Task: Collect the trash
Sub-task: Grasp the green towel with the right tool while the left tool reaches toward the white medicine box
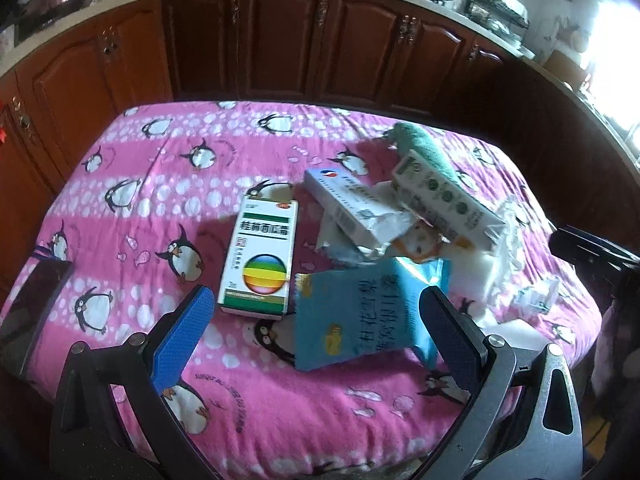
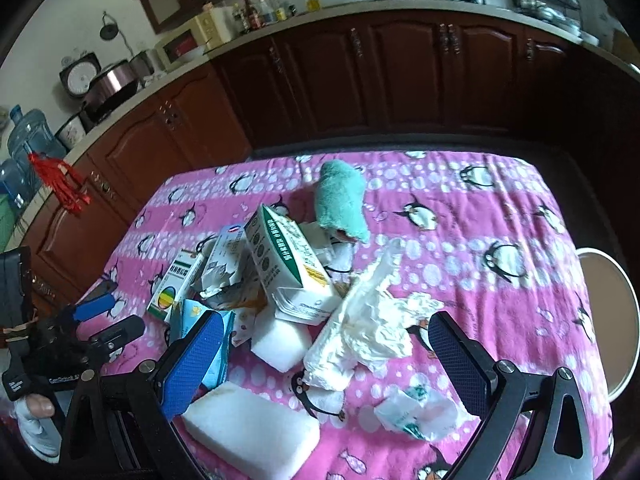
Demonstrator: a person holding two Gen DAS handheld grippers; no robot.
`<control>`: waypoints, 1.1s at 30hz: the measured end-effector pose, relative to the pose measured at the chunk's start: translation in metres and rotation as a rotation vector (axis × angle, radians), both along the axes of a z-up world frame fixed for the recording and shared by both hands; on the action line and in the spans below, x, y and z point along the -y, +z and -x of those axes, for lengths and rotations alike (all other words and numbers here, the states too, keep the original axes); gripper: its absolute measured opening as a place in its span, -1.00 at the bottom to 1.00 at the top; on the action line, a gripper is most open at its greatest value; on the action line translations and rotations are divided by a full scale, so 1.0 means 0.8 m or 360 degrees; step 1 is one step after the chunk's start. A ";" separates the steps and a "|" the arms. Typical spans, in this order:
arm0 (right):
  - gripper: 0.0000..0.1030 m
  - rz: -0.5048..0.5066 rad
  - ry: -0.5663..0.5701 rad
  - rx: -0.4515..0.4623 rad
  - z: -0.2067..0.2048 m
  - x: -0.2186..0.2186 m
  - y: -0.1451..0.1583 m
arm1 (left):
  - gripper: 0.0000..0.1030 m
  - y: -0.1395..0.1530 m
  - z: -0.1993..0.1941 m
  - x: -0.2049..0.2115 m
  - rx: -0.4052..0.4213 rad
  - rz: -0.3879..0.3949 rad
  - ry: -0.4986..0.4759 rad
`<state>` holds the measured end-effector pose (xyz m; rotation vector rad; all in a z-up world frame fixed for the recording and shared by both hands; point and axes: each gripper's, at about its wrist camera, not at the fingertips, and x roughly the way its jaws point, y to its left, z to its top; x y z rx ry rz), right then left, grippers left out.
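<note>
Two claws are hanging over a table draped in a pink penguin-print cloth (image 1: 160, 184), both with jaws spread wide and gripping nothing. Nearest the left gripper (image 1: 316, 322), a blue snack packet (image 1: 360, 316) is lying flat just ahead, between the blue-padded fingers (image 1: 186, 336) in that view; its long axis is running near to far, roughly in line with the claw, so the jaws look set to close across its short width. Just left of it and slightly farther, a white medicine box with a rainbow ball (image 1: 262, 256) is lying the same way.

Nearest the right gripper (image 2: 324, 354), a white foam block (image 2: 252, 428) is resting at the near left, partly under the left finger. A crumpled white tissue wad (image 2: 360, 332) is stretching between the open fingers, its length slanting from near left to far right. A small torn plastic wrapper (image 2: 416, 408) is sitting near and right of the wad. By my judgement the right claw is the closer one to the wad, the left one to the blue packet.

Farther on, a green-and-white carton (image 2: 288, 264) is leaning over a second foam block (image 2: 280, 340), with a long white box (image 1: 344, 204) to its left. Farthest of the pile, a rolled teal towel (image 2: 342, 204) is lying with its length running near to far. At the far right edge a white bin rim (image 2: 624, 320) is showing beside the table.
</note>
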<state>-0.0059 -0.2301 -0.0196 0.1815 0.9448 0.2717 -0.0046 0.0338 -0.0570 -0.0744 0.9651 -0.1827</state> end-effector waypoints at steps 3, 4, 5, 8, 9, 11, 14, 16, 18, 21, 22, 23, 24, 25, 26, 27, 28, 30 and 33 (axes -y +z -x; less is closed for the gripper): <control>0.97 -0.0007 0.0023 -0.0006 -0.014 -0.005 0.000 | 0.98 -0.008 -0.017 -0.016 -0.0042 0.0010 0.0063; 0.97 -0.0009 0.0030 -0.0009 -0.019 -0.005 0.000 | 0.98 -0.013 -0.026 -0.021 -0.0062 0.0005 0.0079; 0.97 -0.0011 0.0039 -0.0015 -0.027 -0.007 0.000 | 0.98 -0.016 -0.033 -0.026 -0.0075 -0.0008 0.0093; 0.97 0.0004 0.0061 -0.0038 -0.049 -0.015 -0.003 | 0.98 -0.025 -0.052 -0.031 -0.0099 -0.0055 0.0113; 0.97 0.0009 0.0074 -0.0051 -0.057 -0.019 -0.004 | 0.98 -0.029 -0.059 -0.032 -0.0109 -0.0076 0.0121; 0.97 0.0006 0.0106 -0.0080 -0.070 -0.027 -0.007 | 0.98 -0.037 -0.071 -0.033 -0.0129 -0.0104 0.0118; 0.95 0.0032 0.0193 -0.0139 -0.090 -0.051 -0.016 | 0.98 -0.050 -0.088 -0.028 -0.0165 -0.0161 0.0097; 0.89 0.0068 0.0259 -0.0184 -0.101 -0.068 -0.026 | 0.98 -0.058 -0.099 -0.025 -0.0196 -0.0188 0.0076; 0.69 0.0121 0.0292 -0.0223 -0.109 -0.079 -0.035 | 0.98 -0.062 -0.106 -0.021 -0.0212 -0.0207 0.0058; 0.62 0.0167 0.0309 -0.0263 -0.116 -0.083 -0.046 | 0.93 -0.068 -0.115 -0.016 -0.0230 -0.0248 0.0035; 0.59 0.0188 0.0312 -0.0275 -0.119 -0.084 -0.050 | 0.82 -0.071 -0.119 -0.017 -0.0249 -0.0249 0.0031; 0.49 0.0201 0.0321 -0.0284 -0.120 -0.084 -0.052 | 0.77 -0.073 -0.121 -0.017 -0.0272 -0.0248 0.0026; 0.35 0.0212 0.0333 -0.0295 -0.121 -0.085 -0.055 | 0.68 -0.076 -0.122 -0.015 -0.0285 -0.0246 0.0024; 0.26 0.0211 0.0341 -0.0303 -0.122 -0.085 -0.057 | 0.65 -0.079 -0.123 -0.015 -0.0302 -0.0242 0.0020; 0.09 0.0200 0.0341 -0.0308 -0.124 -0.085 -0.058 | 0.64 -0.081 -0.123 -0.016 -0.0311 -0.0239 0.0021; 0.04 0.0189 0.0336 -0.0309 -0.125 -0.083 -0.058 | 0.64 -0.082 -0.123 -0.016 -0.0313 -0.0239 0.0023; 0.04 0.0180 0.0330 -0.0302 -0.125 -0.082 -0.057 | 0.62 -0.083 -0.122 -0.017 -0.0315 -0.0241 0.0024; 0.03 0.0171 0.0335 -0.0304 -0.123 -0.081 -0.056 | 0.58 -0.086 -0.121 -0.018 -0.0320 -0.0239 0.0022; 0.04 0.0110 0.0363 -0.0319 -0.122 -0.076 -0.051 | 0.52 -0.088 -0.119 -0.020 -0.0330 -0.0231 0.0023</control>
